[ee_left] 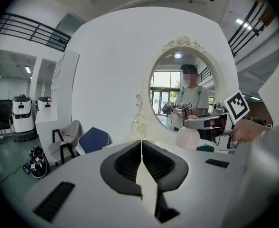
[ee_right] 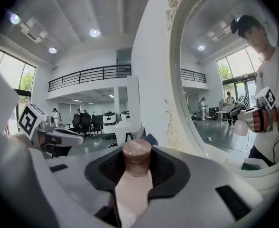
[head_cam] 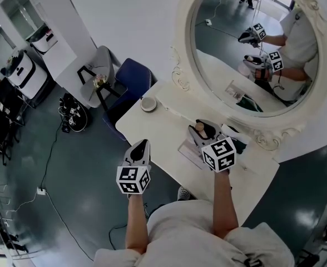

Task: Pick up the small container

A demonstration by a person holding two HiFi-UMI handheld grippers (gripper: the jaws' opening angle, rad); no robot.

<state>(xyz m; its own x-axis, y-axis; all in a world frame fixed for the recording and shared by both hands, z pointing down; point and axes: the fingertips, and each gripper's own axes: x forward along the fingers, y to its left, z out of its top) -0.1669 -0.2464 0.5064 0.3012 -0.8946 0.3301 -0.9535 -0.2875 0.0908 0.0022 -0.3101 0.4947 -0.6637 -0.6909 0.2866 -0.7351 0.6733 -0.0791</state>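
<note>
Both face the mirror: right gripper clamps the small container (brown cap), left gripper closed empty.

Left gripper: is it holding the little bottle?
No, the left gripper is shut and empty; the pink bottle sits in the right gripper.

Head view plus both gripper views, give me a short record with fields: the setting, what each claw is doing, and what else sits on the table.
setting: white vanity table under an oval mirror
left claw: jaws together, nothing between them
right claw: closed on the small container
small container: pale pink body, brown cap, upright between the jaws
other items: a round dish at the table's left end, apart from both claws
task status: container is gripped
</note>
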